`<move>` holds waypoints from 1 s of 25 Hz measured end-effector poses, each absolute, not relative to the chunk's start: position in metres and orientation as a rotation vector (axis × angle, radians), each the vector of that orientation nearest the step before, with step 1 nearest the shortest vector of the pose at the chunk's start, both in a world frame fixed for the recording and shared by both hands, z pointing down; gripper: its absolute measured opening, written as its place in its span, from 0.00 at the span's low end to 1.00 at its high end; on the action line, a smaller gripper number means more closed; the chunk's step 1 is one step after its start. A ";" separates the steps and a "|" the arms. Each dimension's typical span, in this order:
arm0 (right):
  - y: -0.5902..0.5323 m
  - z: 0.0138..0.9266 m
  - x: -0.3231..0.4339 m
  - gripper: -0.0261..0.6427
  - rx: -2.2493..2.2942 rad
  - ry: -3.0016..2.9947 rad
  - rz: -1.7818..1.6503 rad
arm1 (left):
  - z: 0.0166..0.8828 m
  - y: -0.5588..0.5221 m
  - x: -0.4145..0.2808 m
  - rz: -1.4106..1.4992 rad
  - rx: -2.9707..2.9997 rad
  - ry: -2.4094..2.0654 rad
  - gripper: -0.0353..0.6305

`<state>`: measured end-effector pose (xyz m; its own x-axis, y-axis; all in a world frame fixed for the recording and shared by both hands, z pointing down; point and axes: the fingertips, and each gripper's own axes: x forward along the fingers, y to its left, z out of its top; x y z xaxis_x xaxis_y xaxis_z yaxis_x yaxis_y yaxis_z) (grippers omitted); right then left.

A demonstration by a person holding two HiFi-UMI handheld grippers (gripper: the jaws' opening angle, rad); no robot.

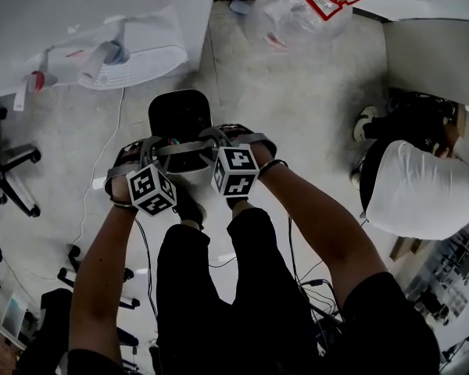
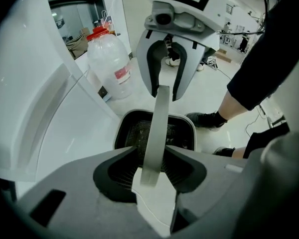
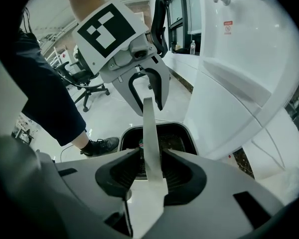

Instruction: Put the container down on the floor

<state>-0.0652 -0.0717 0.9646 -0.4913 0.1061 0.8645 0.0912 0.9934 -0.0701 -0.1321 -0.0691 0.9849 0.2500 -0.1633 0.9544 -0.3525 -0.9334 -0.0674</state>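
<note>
A black mesh container [image 1: 178, 119] stands on the pale floor in front of my feet, its grey band handle [image 1: 189, 148] arched above it. My left gripper [image 1: 150, 150] and right gripper [image 1: 219, 141] face each other across that handle. In the left gripper view the handle [image 2: 157, 128] runs between the jaws of my left gripper [image 2: 152, 157] with gaps at the pads, above the container [image 2: 132, 133]. The right gripper view shows the handle [image 3: 149, 128] passing between the pads of my right gripper [image 3: 152, 166], which stand slightly off it, over the container [image 3: 175, 139].
A clear water jug with a red cap [image 2: 109, 59] stands beside a white cabinet panel [image 2: 35, 83]. A person in a white top [image 1: 422, 190] crouches at the right. An office chair base [image 1: 8, 166] is at the left and cables [image 1: 90, 182] lie on the floor.
</note>
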 end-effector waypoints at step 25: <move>-0.080 0.875 -0.039 0.23 0.069 -2.099 0.131 | 0.893 -0.060 -0.156 1.608 2.226 -0.797 0.29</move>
<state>-0.0385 -0.0804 0.8752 -0.5066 0.0048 0.8622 -0.1028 0.9925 -0.0659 -0.1558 -0.0598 0.8931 0.2279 -0.2684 0.9360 -0.5822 -0.8081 -0.0900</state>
